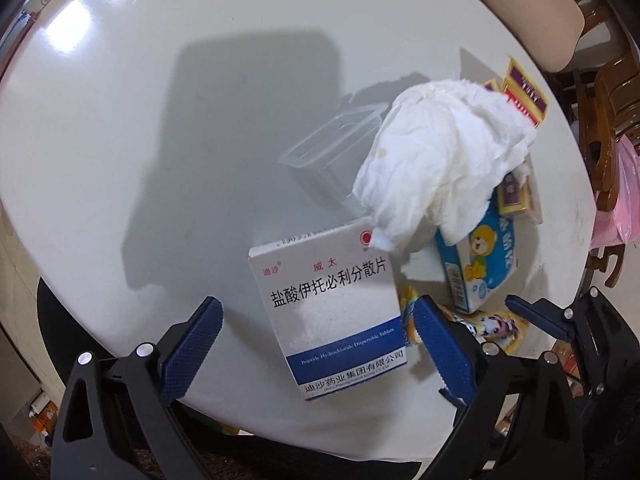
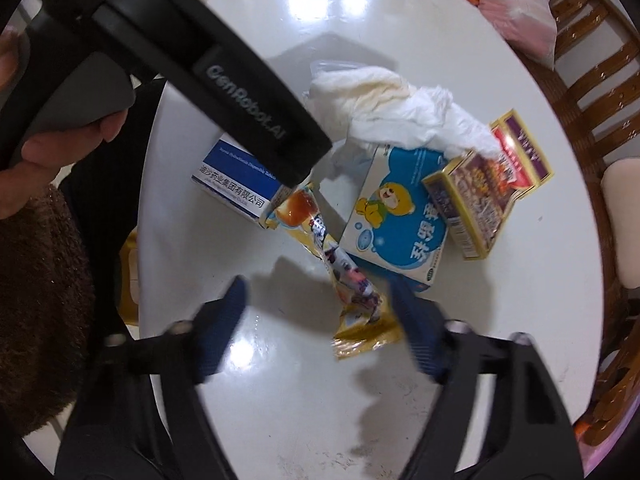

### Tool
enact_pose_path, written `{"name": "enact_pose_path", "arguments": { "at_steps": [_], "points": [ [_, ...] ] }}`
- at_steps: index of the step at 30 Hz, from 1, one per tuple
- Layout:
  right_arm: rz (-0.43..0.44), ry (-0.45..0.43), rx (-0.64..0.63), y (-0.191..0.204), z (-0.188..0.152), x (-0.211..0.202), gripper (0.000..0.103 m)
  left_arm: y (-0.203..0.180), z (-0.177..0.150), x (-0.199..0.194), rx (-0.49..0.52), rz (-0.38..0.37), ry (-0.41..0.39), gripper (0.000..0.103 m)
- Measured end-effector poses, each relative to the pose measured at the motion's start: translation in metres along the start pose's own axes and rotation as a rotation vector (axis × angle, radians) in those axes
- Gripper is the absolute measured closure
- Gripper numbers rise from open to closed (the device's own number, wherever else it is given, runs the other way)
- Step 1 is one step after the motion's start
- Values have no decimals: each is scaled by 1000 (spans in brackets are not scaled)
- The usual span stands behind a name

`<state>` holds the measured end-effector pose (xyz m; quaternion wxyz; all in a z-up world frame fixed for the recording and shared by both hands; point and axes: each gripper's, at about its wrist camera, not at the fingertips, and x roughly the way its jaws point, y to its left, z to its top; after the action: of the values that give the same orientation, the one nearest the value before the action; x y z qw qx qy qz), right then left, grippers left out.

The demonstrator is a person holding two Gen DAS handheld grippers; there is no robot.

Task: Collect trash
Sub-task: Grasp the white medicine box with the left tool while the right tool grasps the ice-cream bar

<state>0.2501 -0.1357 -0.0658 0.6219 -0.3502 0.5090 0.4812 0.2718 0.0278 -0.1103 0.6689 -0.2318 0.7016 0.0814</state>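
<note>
Left claw (image 1: 318,344) gaping wide, blue pads (image 1: 192,354) standing well apart on either side of the white medicine box (image 1: 332,312), gripping nothing; box lying flat on the white table (image 1: 120,140) between the fingers, whether touching the right pad impossible to tell. Just beyond the box, crumpled tissue (image 1: 440,160) heaping up over the bear box (image 1: 480,264), its lower corner overlapping the medicine box's far corner. Clear plastic tray (image 1: 332,144) sitting behind, left of the tissue. Purple-and-gold box (image 1: 524,92) peeking out past the tissue at the far right. Right claw's fingers (image 1: 536,314) showing at the lower right edge.

Right claw (image 2: 320,320) also spreading wide, holding nothing, hovering with the near end of the yellow wrapper (image 2: 348,292) lying between its pads (image 2: 222,332). Wrapper stretching away toward the medicine box (image 2: 232,184), running alongside the bear box (image 2: 400,220). Purple-and-gold box (image 2: 480,196) leaning against the bear box's right side, tissue (image 2: 400,108) draping over both. Left claw's black body (image 2: 224,92) crossing the upper left, hand (image 2: 52,148) wrapping around its handle. Wooden chair (image 2: 580,80) standing beyond the table (image 2: 280,400) edge.
</note>
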Motion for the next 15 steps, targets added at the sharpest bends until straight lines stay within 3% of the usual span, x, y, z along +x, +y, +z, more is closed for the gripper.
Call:
{"name": "enact_pose_path", "arguments": {
  "at_steps": [4,7,13,15],
  "points": [
    [-6,12,-6,1,-2,7,36,3,-1,-1,4,0,-9,9],
    [15,14,-4,3,-2,12,54,2,0,-3,3,3,-12,9],
    [15,-1,14,4,-4,17,57,-6,-4,-3,33,38,-16,9],
    [11,-14,27,2,-5,18,62,-10,-4,-4,50,62,-17,9]
  ]
}}
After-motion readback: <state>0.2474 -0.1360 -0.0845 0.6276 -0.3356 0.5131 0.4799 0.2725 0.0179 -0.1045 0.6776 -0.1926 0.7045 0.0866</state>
